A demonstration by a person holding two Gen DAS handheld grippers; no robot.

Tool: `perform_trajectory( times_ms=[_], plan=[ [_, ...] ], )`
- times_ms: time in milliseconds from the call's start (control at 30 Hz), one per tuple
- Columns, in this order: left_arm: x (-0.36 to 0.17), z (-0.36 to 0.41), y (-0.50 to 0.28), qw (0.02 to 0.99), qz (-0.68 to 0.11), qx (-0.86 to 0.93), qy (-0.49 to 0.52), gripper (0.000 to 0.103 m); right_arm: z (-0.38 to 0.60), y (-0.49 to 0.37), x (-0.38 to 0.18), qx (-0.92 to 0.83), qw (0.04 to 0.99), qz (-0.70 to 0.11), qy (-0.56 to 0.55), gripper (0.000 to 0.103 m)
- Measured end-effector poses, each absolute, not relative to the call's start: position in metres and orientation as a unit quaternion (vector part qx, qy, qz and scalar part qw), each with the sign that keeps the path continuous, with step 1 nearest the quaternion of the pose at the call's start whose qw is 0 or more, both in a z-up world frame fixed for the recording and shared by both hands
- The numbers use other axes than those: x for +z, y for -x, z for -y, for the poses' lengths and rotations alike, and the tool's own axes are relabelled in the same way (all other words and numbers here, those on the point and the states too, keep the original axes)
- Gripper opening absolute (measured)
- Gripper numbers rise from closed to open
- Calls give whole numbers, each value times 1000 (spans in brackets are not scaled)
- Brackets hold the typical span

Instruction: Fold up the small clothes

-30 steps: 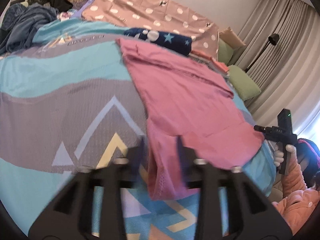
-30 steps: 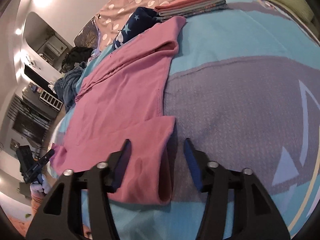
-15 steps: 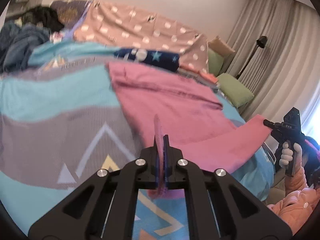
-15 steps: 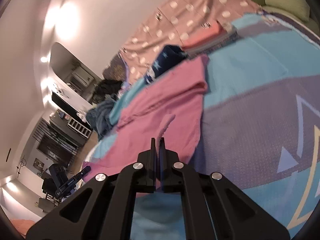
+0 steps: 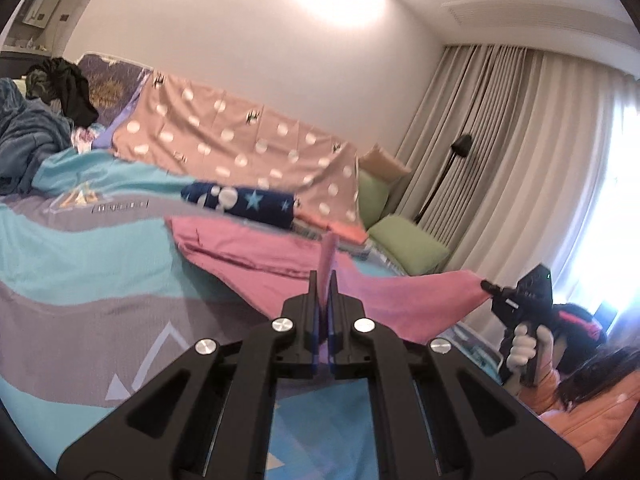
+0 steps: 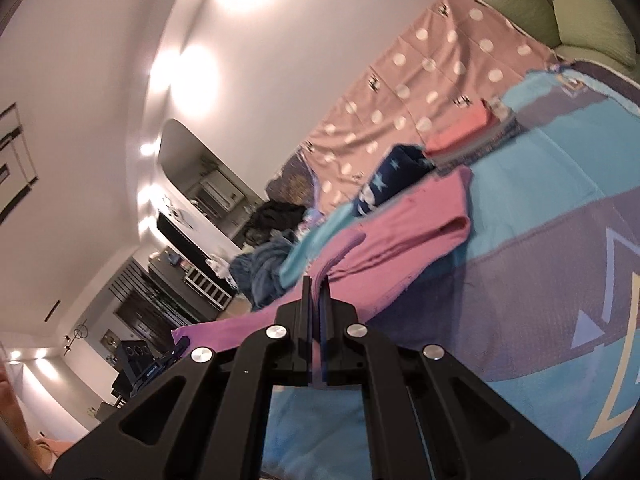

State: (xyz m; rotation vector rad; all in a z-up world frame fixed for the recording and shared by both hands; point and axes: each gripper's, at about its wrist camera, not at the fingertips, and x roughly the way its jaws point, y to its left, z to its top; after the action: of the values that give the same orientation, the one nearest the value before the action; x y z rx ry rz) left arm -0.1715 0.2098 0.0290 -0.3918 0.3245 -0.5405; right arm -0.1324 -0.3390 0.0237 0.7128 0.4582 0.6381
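A pink garment [image 5: 256, 252] lies spread on the bed with its far part flat and its near edge raised off the cover. My left gripper [image 5: 324, 280] is shut on one near corner, and a strip of pink cloth stands up between the pads. My right gripper [image 6: 316, 286] is shut on the other near corner of the pink garment [image 6: 400, 232]. In the left wrist view the right gripper [image 5: 486, 286] shows at the far right, pinching the stretched corner, held by a white-gloved hand [image 5: 524, 344]. The right wrist view shows the left gripper [image 6: 180, 346] at the lower left.
The bed cover [image 5: 80, 280] is blue and grey with triangles. Behind the garment lie a navy star-print bundle [image 5: 240, 200] and a folded stack with a coral top [image 6: 460, 128]. Green pillows [image 5: 408, 244] sit by the curtains. A dark blue blanket heap [image 5: 24, 140] is far left.
Both grippers went from open around the near hem to shut on it. Both then rose and tipped up, lifting the near edge of the pink garment off the bed.
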Motion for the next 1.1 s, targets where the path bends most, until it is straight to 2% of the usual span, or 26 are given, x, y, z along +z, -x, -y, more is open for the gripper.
perform_trajectory(
  times_ms=[300,600,833,1100],
  plan=[
    [73,-201,228,945,-108,-274,143,2,356,183,57,332,865,-150,-344,2],
    [83,-195,241,957,-93,-254,104,3,356,203,63,293,898,-137,-298,2],
    [33,-193,168,943,-189,-232,144,3,349,136,5,241,881,-240,-329,2],
    [4,-197,114,934,-237,-214,160,3,345,88,-11,232,872,-266,-339,2]
  ],
)
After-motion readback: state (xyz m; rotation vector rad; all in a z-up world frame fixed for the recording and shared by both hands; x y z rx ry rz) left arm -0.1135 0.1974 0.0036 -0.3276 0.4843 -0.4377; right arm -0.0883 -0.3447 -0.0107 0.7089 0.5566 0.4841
